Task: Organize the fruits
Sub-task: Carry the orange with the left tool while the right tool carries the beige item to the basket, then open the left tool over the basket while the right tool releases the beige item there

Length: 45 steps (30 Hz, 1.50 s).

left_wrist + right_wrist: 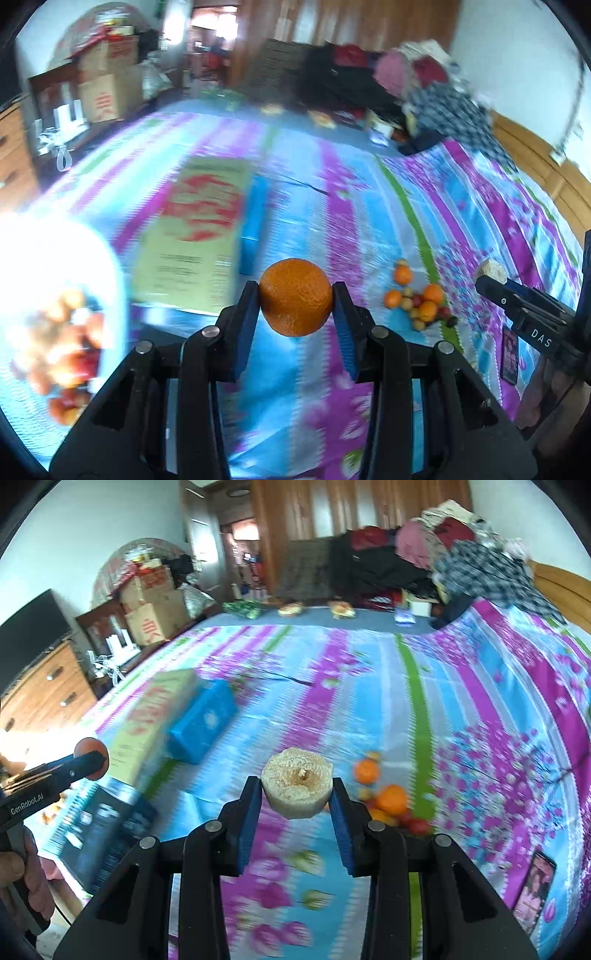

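Left gripper (295,295) is clamping an orange (295,297) between its blue pads (246,325), the fruit hanging clear above the bedspread (332,206). Right gripper (296,788) is gripping a pale, rough-skinned fruit (296,788) with a brownish hollow facing the lens (kind of fruit not certain), pads pressing on both its sides, and it too is sitting well above the cloth.

Each wrist view is catching the other tool. From the left view the right gripper is showing at the right edge with the pale fruit at its tip. From the right view the left gripper is showing at the left edge with the orange peeking over its fingers, and a hand (22,871) is wrapping the handle below.

The fruit pile (417,299) is lying on the bedspread near a green stripe: oranges, small red and yellowish fruit, sharper in the left view, smeared in the right.

Only the left view is showing a white bowl (107,266) at the left edge, overexposed, with blurred reddish and orange fruit inside. Only the right view is showing a dark printed box (107,830) at lower left and a dark screen over a wooden dresser (48,698).

Both views are showing a yellow-green carton (199,229) with a blue box (203,720) beside it, a phone (533,890) lying flat on the cloth, and heaped clothes (424,557) at the far end.
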Motion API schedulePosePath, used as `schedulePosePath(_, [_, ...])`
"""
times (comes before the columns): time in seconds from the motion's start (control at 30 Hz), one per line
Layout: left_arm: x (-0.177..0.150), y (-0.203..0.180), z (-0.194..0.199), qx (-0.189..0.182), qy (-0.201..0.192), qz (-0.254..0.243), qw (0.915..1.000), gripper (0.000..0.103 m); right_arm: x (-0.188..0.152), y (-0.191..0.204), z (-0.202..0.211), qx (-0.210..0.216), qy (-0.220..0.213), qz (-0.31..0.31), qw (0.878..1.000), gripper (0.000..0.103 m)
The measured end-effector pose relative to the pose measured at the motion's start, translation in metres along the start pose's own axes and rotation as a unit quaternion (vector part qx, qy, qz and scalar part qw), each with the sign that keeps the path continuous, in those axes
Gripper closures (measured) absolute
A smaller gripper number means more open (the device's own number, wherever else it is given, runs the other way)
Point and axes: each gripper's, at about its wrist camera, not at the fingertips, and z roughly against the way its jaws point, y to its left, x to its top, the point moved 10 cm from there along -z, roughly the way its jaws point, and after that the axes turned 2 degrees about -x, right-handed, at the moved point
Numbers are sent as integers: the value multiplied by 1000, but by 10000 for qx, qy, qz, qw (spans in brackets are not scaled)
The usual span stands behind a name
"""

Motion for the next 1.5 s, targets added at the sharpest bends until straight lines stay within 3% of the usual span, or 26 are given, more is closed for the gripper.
schedulePosePath(0.2, [22,79,59,600,-333,521,9963,63,37,107,14,676,-205,345,9969,62])
schedulePosePath(0.43, [35,153,78,1052,-544,1016,9878,63,70,226,-12,1392,-95,840,9867,62])
schedulePosePath(0.7, [47,198,83,1216,-482,1394,9816,63,83,302,-37,1881,282,1227,9740,62])
schedulePosePath(0.93, [38,222,103,1093,-515,1390,9829,63,63,357,-41,2366,728,1354,9594,62])
schedulePosePath(1.17, [13,252,104,1240,54,1400,9823,63,40,393,-37,2415,1236,1372,9527,62])
schedulePosePath(1.37, [-23,273,71,1282,882,1426,9775,63,17,412,-67,2246,1801,1544,9451,62])
schedulePosePath(1.5, [-41,283,57,1343,1184,1454,9730,63,3,416,-89,2033,2047,1667,9429,62])
